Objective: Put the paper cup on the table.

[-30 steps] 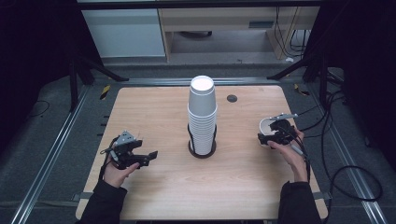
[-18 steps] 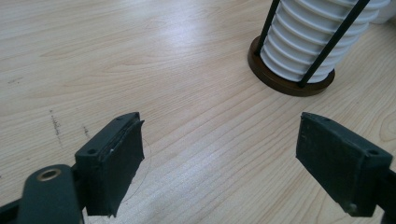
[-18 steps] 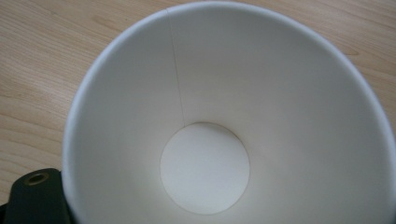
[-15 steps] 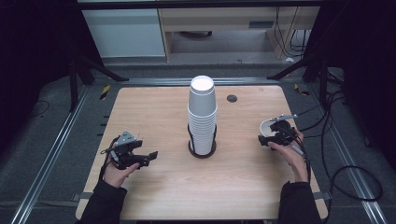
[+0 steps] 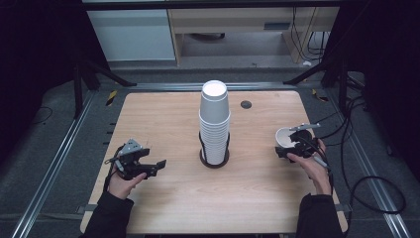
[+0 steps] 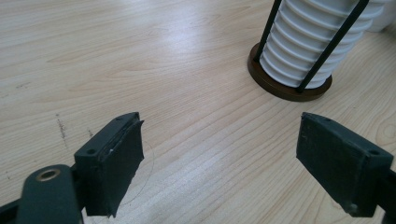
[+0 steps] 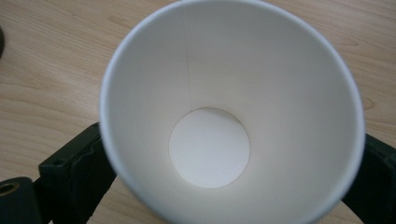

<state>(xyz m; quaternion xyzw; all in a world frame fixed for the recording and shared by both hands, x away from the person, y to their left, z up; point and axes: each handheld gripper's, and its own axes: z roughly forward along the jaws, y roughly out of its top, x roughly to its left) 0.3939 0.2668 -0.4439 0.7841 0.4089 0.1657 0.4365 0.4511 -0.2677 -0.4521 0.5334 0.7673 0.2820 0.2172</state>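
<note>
My right gripper pinches a white paper cup right of the cup stack; my left gripper, jaws spread, hovers left of it over the tabletop.

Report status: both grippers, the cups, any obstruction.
Left gripper open, holding nothing, low over table. Right gripper shut on single paper cup, mouth up. Cup stack in wire holder at centre. Nothing in the way.

Cup stack mid table; right gripper w/ single cup.
</note>
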